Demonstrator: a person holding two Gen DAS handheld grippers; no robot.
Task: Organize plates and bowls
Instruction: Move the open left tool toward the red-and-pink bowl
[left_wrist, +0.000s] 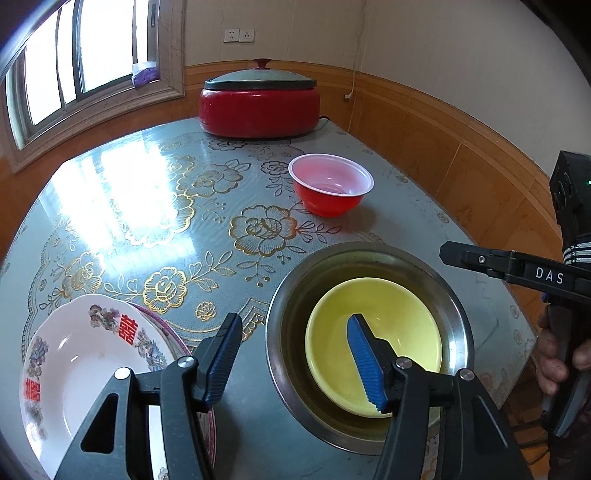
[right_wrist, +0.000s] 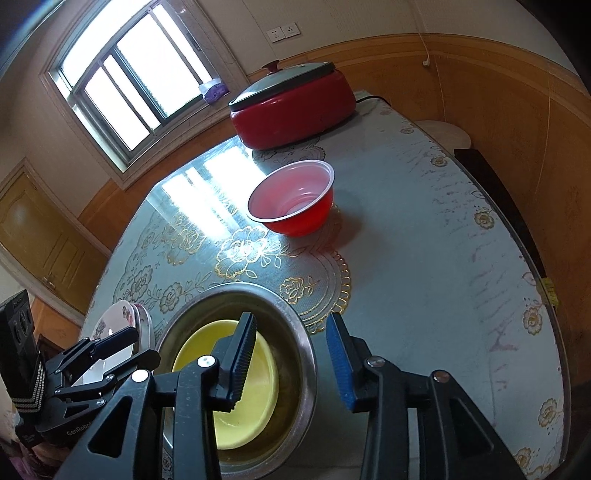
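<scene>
A yellow bowl (left_wrist: 391, 332) sits inside a steel bowl (left_wrist: 291, 295) at the near right of the table; both also show in the right wrist view, the yellow bowl (right_wrist: 266, 373) within the steel bowl (right_wrist: 295, 328). A red plastic bowl (left_wrist: 330, 184) (right_wrist: 291, 197) stands alone further back. A white patterned plate (left_wrist: 74, 354) rests on another plate at the near left. My left gripper (left_wrist: 295, 339) is open and empty, straddling the steel bowl's left rim. My right gripper (right_wrist: 291, 343) is open and empty over the steel bowl's right rim; it also shows in the left wrist view (left_wrist: 465, 258).
A red electric pot (left_wrist: 258, 103) with a grey lid stands at the table's far edge, its cord trailing right. The table (left_wrist: 147, 206) has a floral glass top. Wood-panelled walls and a window lie behind. The table's right edge (right_wrist: 546, 295) is close.
</scene>
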